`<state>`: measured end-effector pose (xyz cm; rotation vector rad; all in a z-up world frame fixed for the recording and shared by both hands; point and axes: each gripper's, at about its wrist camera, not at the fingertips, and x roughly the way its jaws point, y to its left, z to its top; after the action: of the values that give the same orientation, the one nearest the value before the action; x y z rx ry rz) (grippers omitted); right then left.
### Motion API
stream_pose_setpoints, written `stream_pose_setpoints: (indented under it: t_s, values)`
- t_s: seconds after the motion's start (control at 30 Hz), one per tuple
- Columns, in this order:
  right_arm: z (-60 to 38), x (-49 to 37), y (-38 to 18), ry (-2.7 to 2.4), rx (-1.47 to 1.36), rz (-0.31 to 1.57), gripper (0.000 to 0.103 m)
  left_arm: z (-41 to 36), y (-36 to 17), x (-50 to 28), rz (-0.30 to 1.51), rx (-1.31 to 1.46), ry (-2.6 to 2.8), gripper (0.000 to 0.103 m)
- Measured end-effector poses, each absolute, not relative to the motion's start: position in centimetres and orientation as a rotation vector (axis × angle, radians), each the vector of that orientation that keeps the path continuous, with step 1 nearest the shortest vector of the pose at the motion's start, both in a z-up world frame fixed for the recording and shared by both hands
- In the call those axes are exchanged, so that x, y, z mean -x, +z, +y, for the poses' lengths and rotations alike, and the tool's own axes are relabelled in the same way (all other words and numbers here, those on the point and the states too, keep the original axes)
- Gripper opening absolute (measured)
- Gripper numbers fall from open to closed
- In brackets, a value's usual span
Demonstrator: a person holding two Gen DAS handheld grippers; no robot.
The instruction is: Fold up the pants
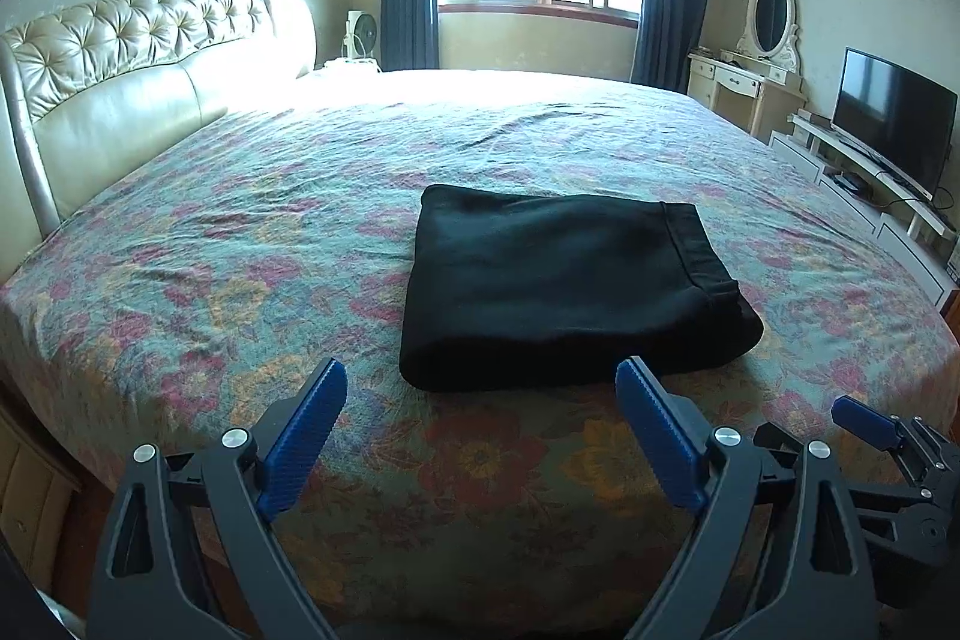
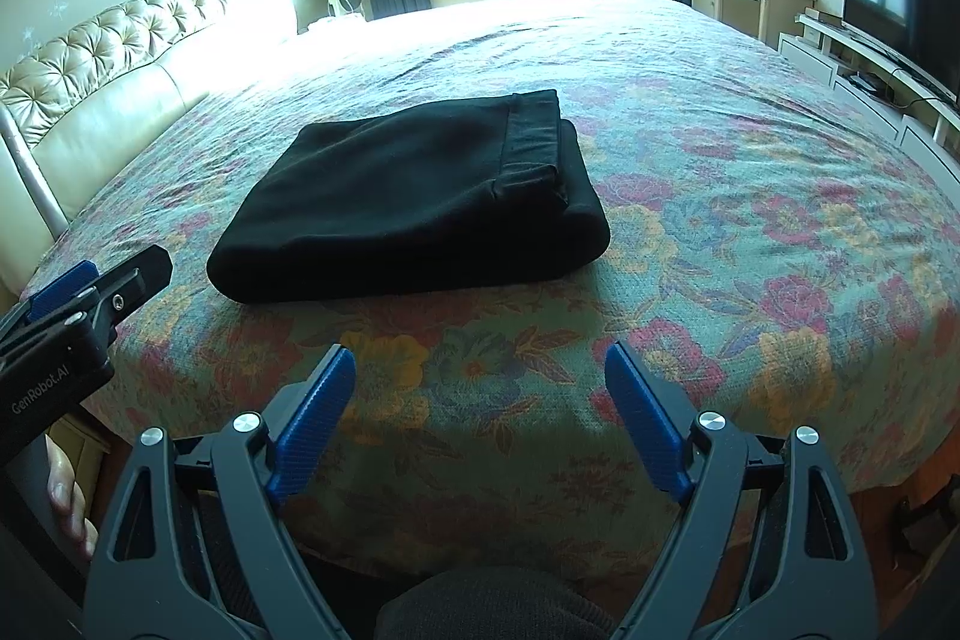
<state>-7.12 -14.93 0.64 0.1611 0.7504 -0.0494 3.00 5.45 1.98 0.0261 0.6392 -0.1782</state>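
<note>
Lying folded on one floral bed (image 1: 240, 232), one black pants (image 1: 564, 280); two grippers' jaws released, empty.

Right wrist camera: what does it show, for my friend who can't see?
Black pants lie folded in a neat bundle on a bed with a flowered bedspread. The right tongs hang open and empty in front of them, and the left tongs peek in at the left edge.

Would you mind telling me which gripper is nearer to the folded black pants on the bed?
Left. The left gripper hangs open just short of the folded black pants' near edge. The right gripper, also open, sits further back and off to their right, with bare bedspread between.
</note>
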Motion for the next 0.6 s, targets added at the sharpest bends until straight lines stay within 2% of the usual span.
stream_pose_setpoints:
  t_s: [0.37, 0.6]
  values:
    - [-15.0, 7.2, -0.1, -0.042, -0.177, 0.768, 0.085, 4.5, 2.3, -1.7, 0.579, -0.165, -0.084, 0.090]
    - [-15.6, 7.4, 0.3, -0.051, -0.190, 0.756, 0.085, 4.1, 2.5, -1.3, 0.580, -0.123, -0.199, 0.090]
